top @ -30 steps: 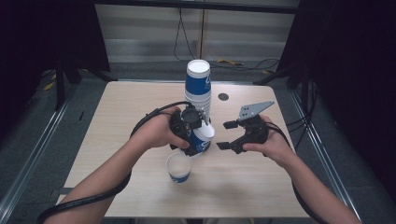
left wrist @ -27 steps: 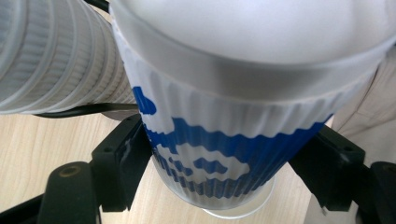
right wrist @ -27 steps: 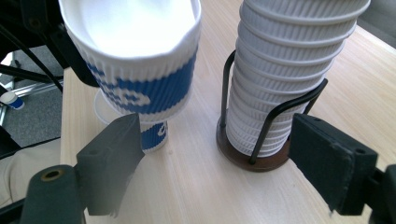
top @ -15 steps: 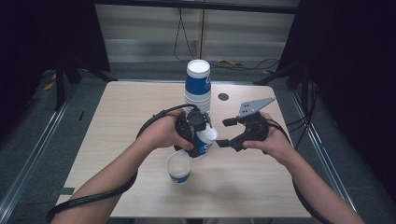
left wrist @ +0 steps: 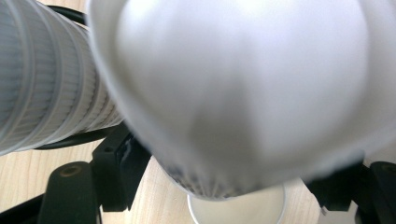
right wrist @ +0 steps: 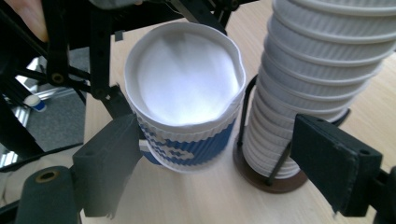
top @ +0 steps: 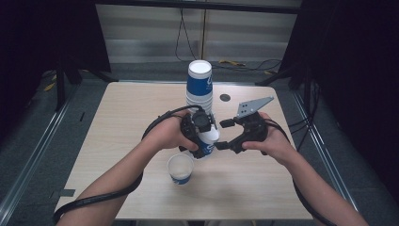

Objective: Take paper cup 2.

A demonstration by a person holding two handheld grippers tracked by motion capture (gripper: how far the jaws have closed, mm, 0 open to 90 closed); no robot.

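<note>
The left gripper (top: 203, 136) is clamped on a blue and white cup (top: 205, 142) and holds it tilted above the table (top: 117, 122), its open mouth facing the right gripper (top: 226, 135). The right gripper's jaws have just been opening; they stand apart on both sides of the cup (right wrist: 184, 100) without pressing it. A second cup (top: 180, 168) stands upright just below. The cup stack (top: 199, 87) stands behind.

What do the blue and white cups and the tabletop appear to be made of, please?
Held cup: probably paper, matte, with a ribbed blue sleeve and rolled rim. Stack of cups: likely the same. Table: pale wood-grain, possibly laminate, smooth with little shine.
</note>
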